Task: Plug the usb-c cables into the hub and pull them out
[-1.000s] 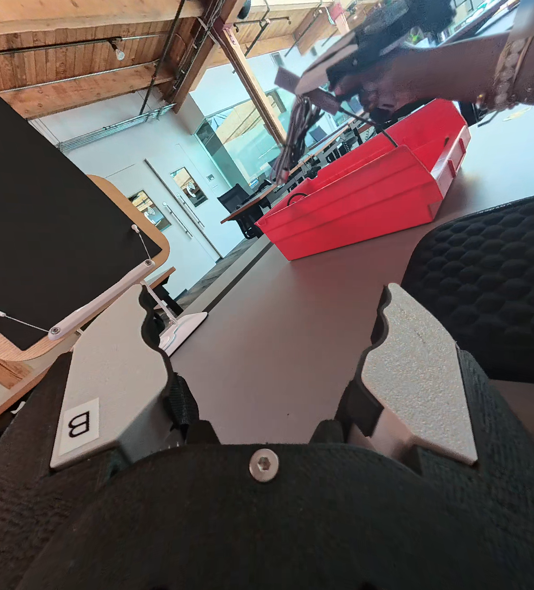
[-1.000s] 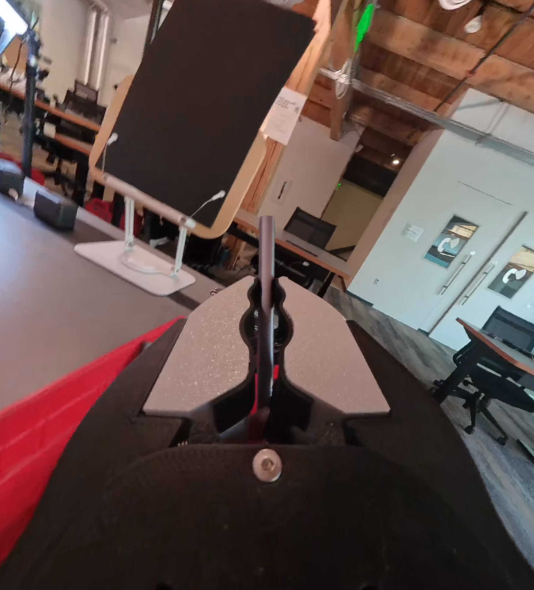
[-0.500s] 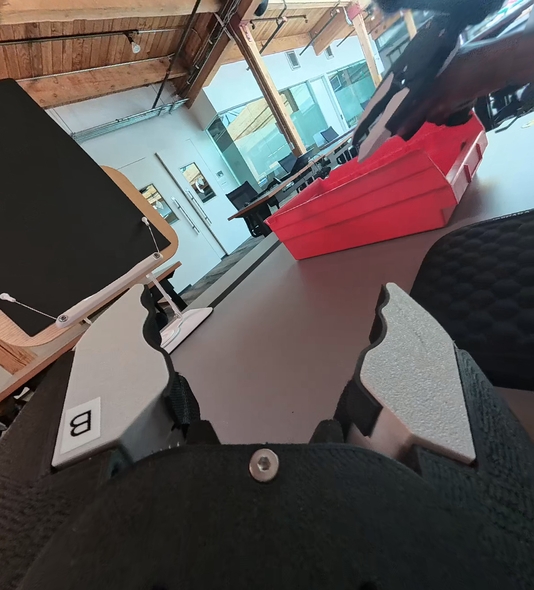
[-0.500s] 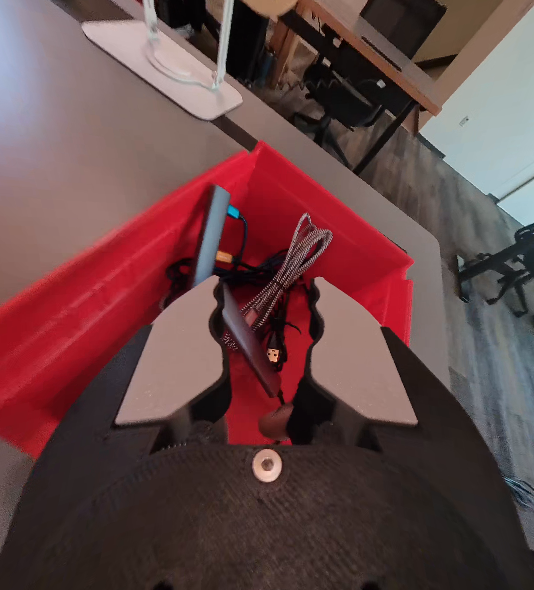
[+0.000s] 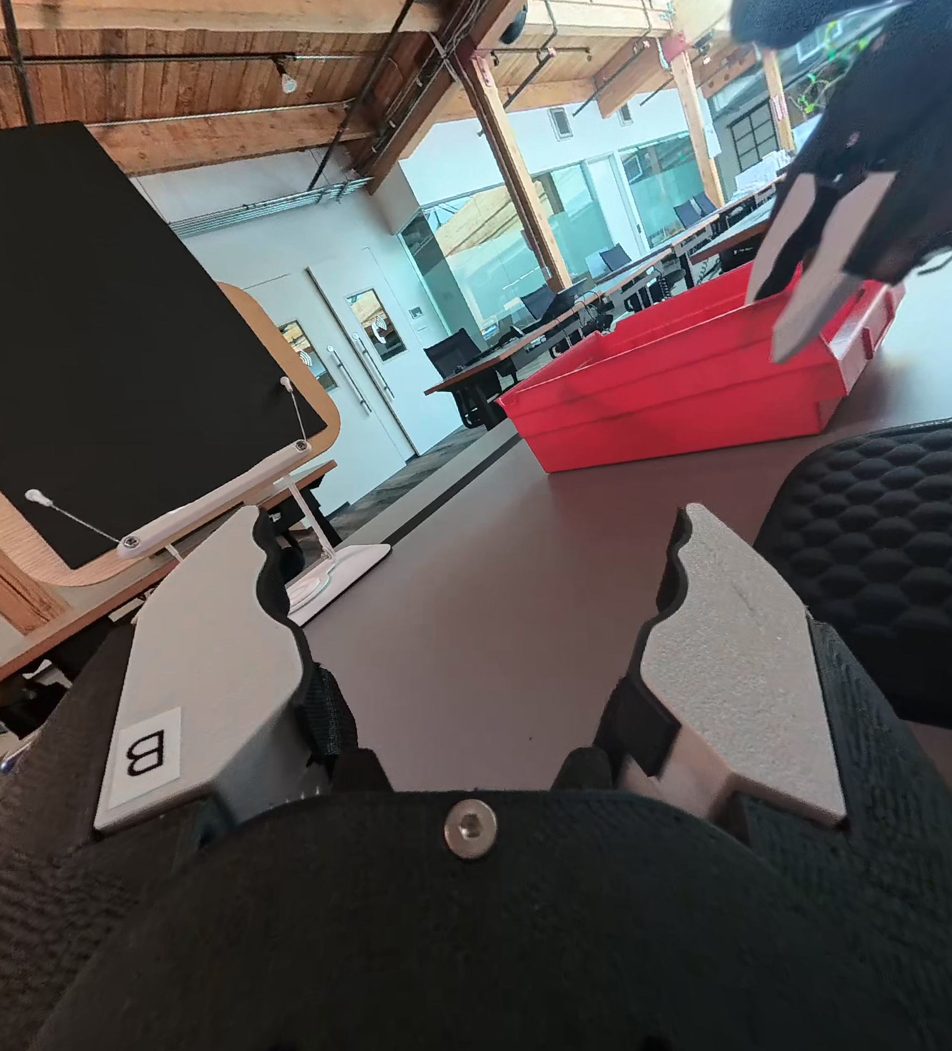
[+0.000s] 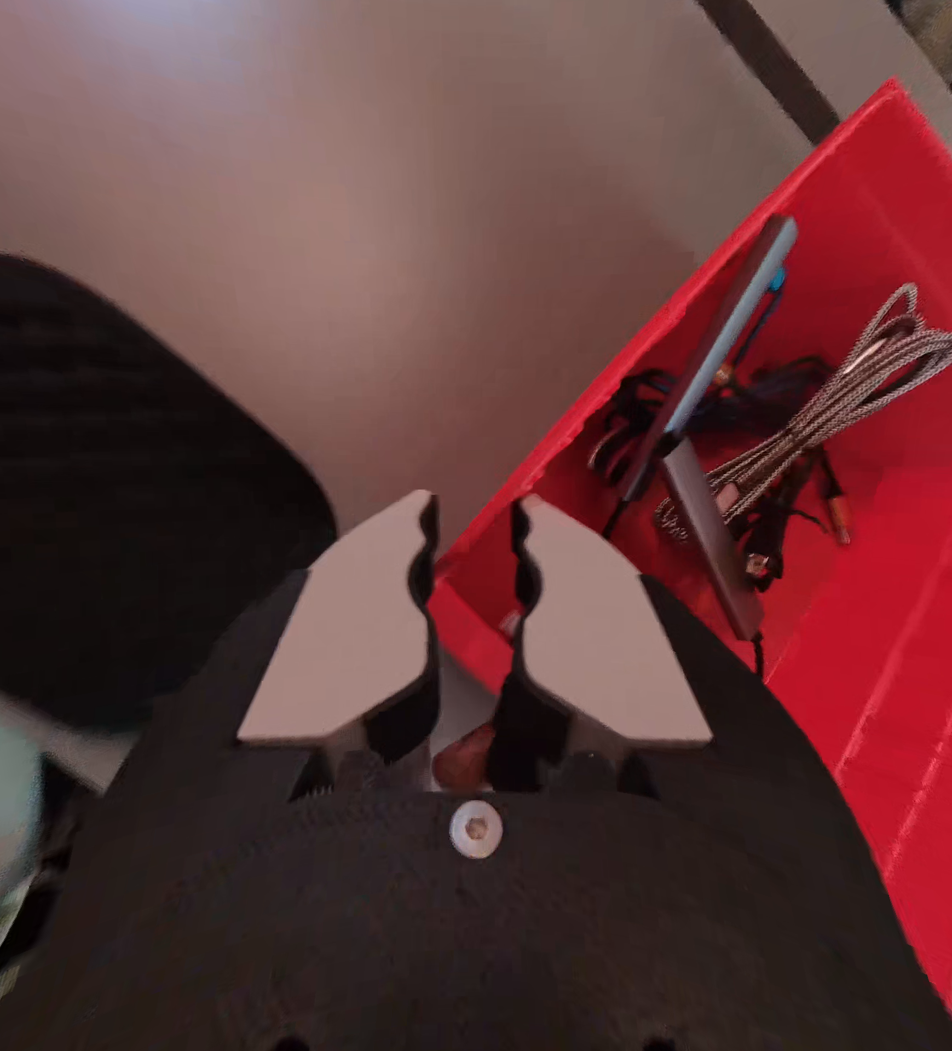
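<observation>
A red bin (image 6: 888, 569) holds two grey hubs: one (image 6: 729, 341) leans on the bin's left wall, the other (image 6: 706, 546) lies below it. A grey braided cable bundle (image 6: 860, 387) and black cables (image 6: 632, 409) lie beside them. My right gripper (image 6: 476, 503) is empty with a narrow gap between its jaws, above the bin's near left corner. It also shows over the bin (image 5: 689, 387) in the left wrist view (image 5: 786, 301). My left gripper (image 5: 473, 517) is wide open and empty, low over the table, well short of the bin.
A black honeycomb mat (image 5: 888, 569) lies on the brown table (image 5: 490, 597) right of my left gripper; it also shows in the right wrist view (image 6: 92, 483). A black board on a white stand (image 5: 121, 352) stands at the table's left edge.
My right gripper was shut on a grey hub held upright, tipped down over the bin and let it go. It has since shifted toward the bin's near left corner and its jaws have narrowed. The left gripper barely moved.
</observation>
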Available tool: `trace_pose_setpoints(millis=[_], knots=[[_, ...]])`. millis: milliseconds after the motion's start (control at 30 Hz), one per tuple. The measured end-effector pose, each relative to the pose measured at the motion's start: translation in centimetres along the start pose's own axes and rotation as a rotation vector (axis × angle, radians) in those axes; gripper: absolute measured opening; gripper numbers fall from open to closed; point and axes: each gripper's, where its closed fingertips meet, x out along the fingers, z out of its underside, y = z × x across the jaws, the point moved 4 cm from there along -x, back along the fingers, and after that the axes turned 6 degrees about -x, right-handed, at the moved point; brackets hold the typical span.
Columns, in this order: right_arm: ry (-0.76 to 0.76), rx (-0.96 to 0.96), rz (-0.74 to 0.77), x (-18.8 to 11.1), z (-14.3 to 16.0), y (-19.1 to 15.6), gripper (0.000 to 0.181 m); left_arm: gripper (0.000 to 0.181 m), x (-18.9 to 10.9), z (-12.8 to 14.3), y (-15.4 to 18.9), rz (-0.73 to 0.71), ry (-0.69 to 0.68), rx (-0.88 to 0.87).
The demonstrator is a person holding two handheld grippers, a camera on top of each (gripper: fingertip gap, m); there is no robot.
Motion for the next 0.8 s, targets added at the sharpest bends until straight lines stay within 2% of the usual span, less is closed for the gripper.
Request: trace_pose_setpoints(millis=[333,467,533,600,667,800], knots=[[0.047,-0.028,0.102,4.2,-5.7,-1.6,0.025,0.125,-0.1,0.1,0.4,0.004,-0.030,0.042],[0.062,-0.043,0.084,6.2,-9.0,-3.2,0.026,0.115,-0.6,-0.2,0.2,-0.006,-0.044,0.024],[0.062,-0.058,0.059,7.2,-11.0,-4.2,0.026,0.110,-1.1,-0.6,-0.1,-0.011,-0.100,-0.028],[0.055,-0.090,0.035,8.3,-13.0,-5.3,0.026,0.109,-1.8,-2.5,-0.5,0.017,-0.118,-0.024],[0.058,-0.123,0.011,9.4,-15.1,-6.7,0.026,0.108,-3.1,-5.5,-1.6,0.010,-0.076,0.001],[0.087,-0.205,-0.041,11.3,-19.4,-9.9,0.027,0.101,-7.2,-10.0,-4.8,-0.057,-0.013,-0.022]])
